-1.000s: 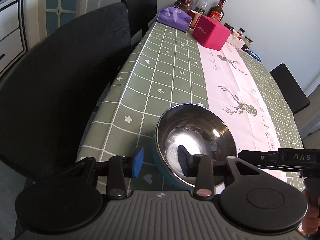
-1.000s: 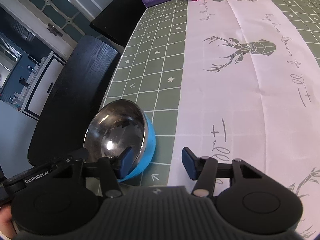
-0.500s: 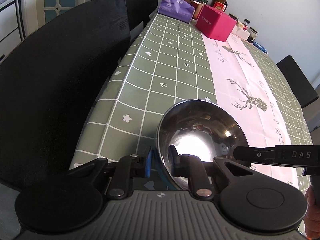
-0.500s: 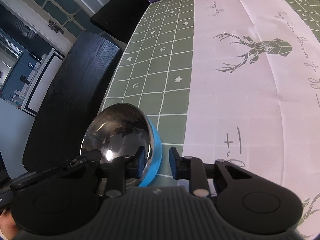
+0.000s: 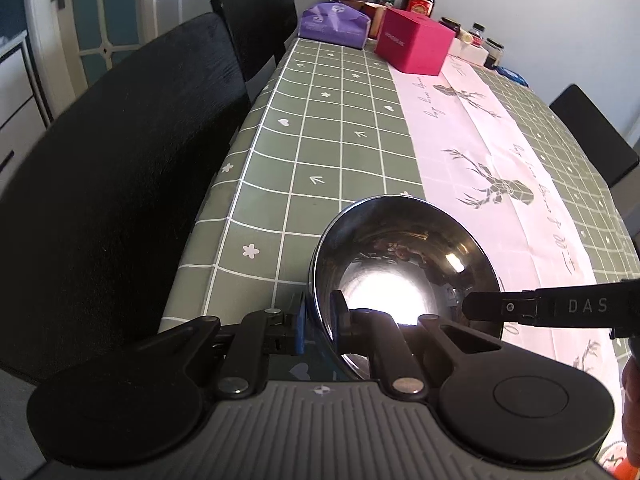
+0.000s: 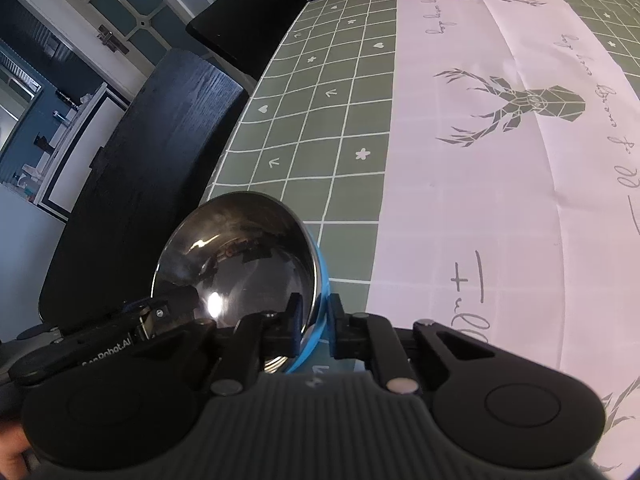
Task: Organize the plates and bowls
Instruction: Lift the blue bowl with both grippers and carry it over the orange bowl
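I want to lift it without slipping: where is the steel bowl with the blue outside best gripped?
Grip the thin rim of the bowl, one finger inside, one outside, coming from above at the near edge on opposite sides. The smooth round wall gives no other hold. Both tools pinch it this way.

You see black chairs beside the checked table, a grey wall beyond it.

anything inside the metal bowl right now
No food or object shows inside the bowl, only reflections and glare. One finger of each gripper reaches in over the rim; the nearest part of the bottom is hidden behind them.
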`<state>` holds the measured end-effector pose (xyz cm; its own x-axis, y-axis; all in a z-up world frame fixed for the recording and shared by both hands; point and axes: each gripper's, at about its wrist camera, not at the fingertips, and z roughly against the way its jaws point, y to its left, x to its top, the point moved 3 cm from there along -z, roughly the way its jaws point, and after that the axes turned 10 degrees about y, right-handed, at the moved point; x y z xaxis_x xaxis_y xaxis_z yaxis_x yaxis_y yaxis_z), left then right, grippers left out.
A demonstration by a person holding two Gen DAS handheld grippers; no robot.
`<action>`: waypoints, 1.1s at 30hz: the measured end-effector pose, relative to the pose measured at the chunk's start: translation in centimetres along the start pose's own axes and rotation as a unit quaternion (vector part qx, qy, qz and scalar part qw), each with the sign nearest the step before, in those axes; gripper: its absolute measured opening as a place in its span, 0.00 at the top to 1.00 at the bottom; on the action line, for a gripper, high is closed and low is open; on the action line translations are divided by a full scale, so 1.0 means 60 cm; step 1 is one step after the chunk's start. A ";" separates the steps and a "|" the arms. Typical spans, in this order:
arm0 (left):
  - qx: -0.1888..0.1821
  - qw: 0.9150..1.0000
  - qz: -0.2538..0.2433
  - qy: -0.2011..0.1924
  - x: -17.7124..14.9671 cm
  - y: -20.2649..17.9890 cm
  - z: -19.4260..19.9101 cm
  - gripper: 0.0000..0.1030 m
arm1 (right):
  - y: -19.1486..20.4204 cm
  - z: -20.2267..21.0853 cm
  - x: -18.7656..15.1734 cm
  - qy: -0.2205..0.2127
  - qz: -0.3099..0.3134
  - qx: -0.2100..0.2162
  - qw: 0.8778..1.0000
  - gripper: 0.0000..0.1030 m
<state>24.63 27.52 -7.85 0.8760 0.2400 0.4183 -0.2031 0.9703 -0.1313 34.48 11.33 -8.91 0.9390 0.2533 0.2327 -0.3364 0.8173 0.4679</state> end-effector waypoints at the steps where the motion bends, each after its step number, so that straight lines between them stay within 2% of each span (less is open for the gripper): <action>1: 0.001 1.000 -0.001 0.002 0.001 -0.003 0.005 0.87 | 0.001 0.006 -0.002 0.001 0.001 0.001 1.000 0.90; 8: 0.018 1.000 -0.025 0.001 -0.006 -0.043 0.071 0.88 | 0.013 0.071 -0.022 0.000 0.023 0.001 1.000 0.91; 15: 0.024 0.998 -0.054 -0.019 -0.025 -0.102 0.151 0.88 | 0.012 0.164 -0.058 -0.017 0.034 0.009 0.999 0.91; 24: 0.017 0.995 -0.093 -0.018 -0.073 -0.204 0.229 0.88 | -0.018 0.285 -0.141 -0.040 0.064 -0.015 0.997 0.91; 33: -0.002 0.989 -0.149 -0.014 -0.130 -0.306 0.269 0.87 | -0.070 0.386 -0.230 -0.058 0.081 -0.049 0.994 0.90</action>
<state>14.45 8.33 5.76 0.8842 -0.0567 0.4637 0.0649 0.9979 -0.0017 21.27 -7.58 5.66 0.8570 0.3280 0.3975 -0.4676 0.8191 0.3322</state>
